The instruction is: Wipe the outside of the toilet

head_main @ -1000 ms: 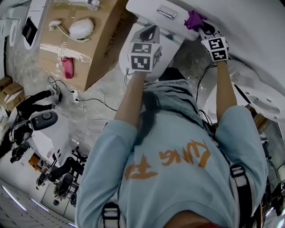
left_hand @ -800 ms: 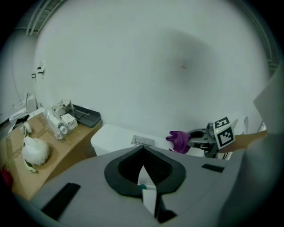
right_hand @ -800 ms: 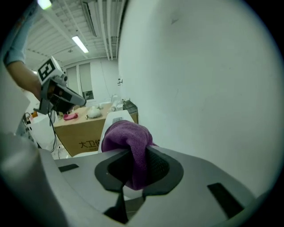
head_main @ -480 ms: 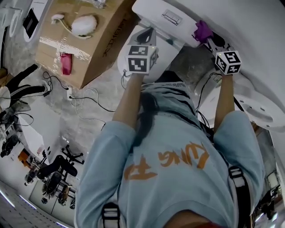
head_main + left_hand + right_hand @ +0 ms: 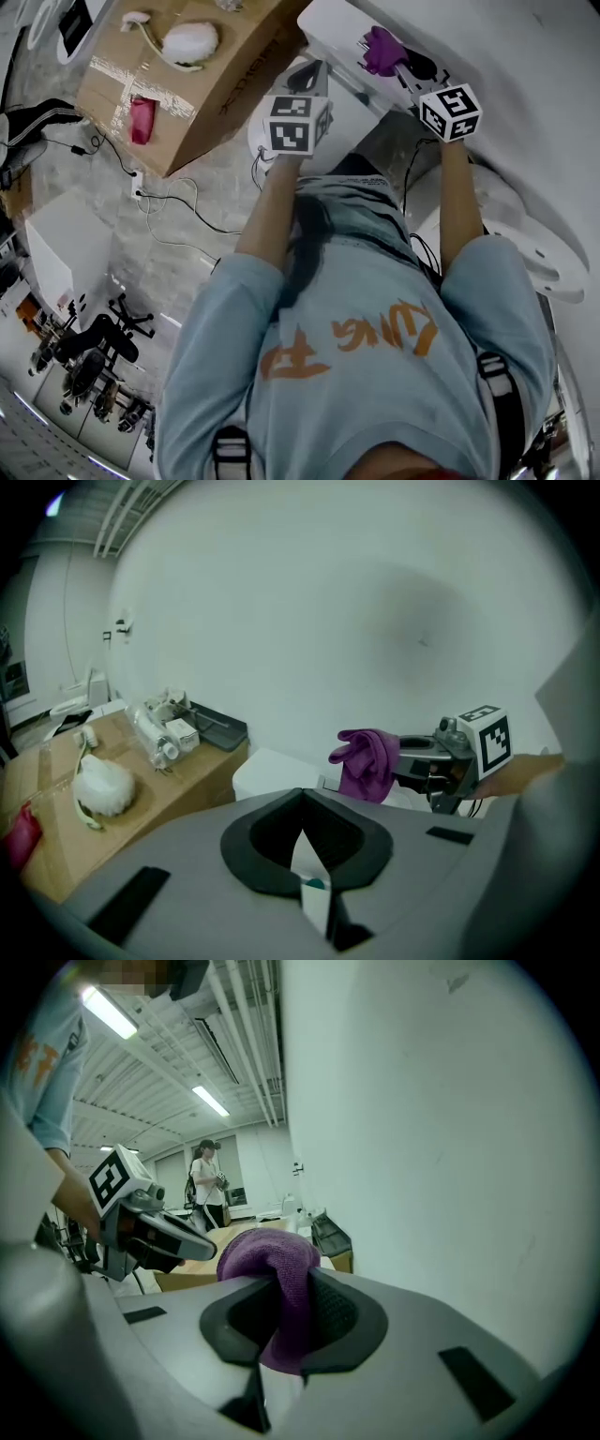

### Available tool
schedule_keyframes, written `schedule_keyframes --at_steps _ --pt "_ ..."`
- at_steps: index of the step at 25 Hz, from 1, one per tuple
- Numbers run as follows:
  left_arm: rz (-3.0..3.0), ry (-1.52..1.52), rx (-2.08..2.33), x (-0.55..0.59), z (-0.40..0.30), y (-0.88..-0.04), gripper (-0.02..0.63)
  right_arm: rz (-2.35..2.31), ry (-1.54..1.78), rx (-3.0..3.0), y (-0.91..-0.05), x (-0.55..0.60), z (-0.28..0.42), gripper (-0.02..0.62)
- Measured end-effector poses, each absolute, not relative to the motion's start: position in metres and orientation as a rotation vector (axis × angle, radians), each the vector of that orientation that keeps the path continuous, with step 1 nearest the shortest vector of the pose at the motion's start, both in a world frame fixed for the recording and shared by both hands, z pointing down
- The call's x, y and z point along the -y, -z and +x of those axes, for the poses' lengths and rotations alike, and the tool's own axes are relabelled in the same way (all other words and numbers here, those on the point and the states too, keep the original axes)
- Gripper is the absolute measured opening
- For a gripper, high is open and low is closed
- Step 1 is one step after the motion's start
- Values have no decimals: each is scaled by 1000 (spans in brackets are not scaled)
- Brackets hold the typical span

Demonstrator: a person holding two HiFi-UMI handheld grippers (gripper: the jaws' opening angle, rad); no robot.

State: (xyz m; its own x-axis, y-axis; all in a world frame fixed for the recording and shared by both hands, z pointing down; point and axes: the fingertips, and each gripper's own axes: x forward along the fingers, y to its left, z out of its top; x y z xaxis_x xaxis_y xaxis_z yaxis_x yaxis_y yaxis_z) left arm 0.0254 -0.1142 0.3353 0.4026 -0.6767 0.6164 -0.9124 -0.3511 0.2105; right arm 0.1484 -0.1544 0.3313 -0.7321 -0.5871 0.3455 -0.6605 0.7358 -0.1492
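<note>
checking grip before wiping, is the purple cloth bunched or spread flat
Bunched: the purple cloth is a rounded wad pinched between the jaws of the right gripper, with folds hanging below, not laid flat.

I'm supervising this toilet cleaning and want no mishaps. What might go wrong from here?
1. The purple cloth is pinched as a bunched wad in the right gripper; it may slip out when dragged across the toilet tank.
2. Loose cables lie on the floor nearby; stepping around risks a snag.

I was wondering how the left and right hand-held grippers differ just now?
The right hand-held gripper is shut on a purple cloth; the left hand-held gripper is shut on nothing. The right one is nearer the wall than the left. Both carry marker cubes.
</note>
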Motion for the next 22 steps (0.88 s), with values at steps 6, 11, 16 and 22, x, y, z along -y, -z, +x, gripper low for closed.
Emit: schedule_keyframes --at_steps 6,11,16,22 --pt "2088 -550 1431 120 -3 -335 25 930 -314 2674 -326 188 102 72" --pt "2019 -497 1490 121 -25 -334 25 821 -242 2677 -323 211 54 72" --pt "1974 -488 1507 119 -42 -341 25 727 -201 2644 -338 228 13 72" --pt "1898 -418 1532 125 -57 -347 25 686 -156 2490 -370 261 -7 74"
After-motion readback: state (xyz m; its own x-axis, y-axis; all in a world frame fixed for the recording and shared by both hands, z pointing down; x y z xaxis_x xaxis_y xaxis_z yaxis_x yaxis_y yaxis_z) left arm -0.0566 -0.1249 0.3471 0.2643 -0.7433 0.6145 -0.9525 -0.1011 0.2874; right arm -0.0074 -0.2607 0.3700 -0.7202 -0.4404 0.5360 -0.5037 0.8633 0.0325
